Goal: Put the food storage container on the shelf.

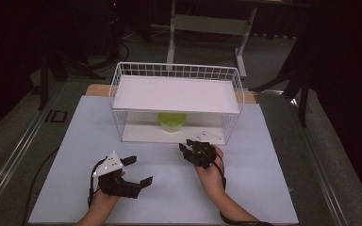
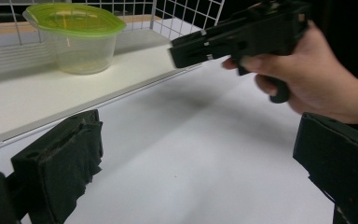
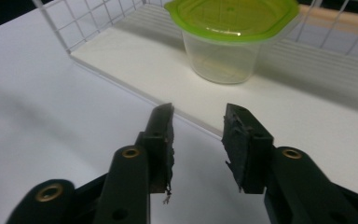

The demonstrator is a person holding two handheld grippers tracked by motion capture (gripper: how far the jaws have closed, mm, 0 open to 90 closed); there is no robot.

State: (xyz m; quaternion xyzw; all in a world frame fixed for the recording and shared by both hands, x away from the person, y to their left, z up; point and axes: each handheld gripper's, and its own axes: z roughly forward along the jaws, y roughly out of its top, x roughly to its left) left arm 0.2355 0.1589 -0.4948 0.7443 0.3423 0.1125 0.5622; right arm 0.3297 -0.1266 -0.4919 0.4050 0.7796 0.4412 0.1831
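Observation:
A clear plastic tub with a green lid (image 1: 171,121) (image 2: 77,37) (image 3: 230,39) stands on the lower shelf of a white wire rack (image 1: 118,80). My right gripper (image 1: 190,145) (image 3: 196,122) sits just in front of the rack's open side, jaws a little apart, nothing between them, pointing at the tub. My left gripper (image 1: 140,170) (image 2: 196,163) rests lower left on the white board, jaws wide apart and empty. In the left gripper view the right gripper (image 2: 186,49) shows in the person's hand (image 2: 317,79).
The rack has a flat white upper shelf (image 1: 176,94) over the tub. It stands on a white board (image 1: 264,188) that covers the table. Behind are a desk frame (image 1: 207,28) and dark stands on the floor.

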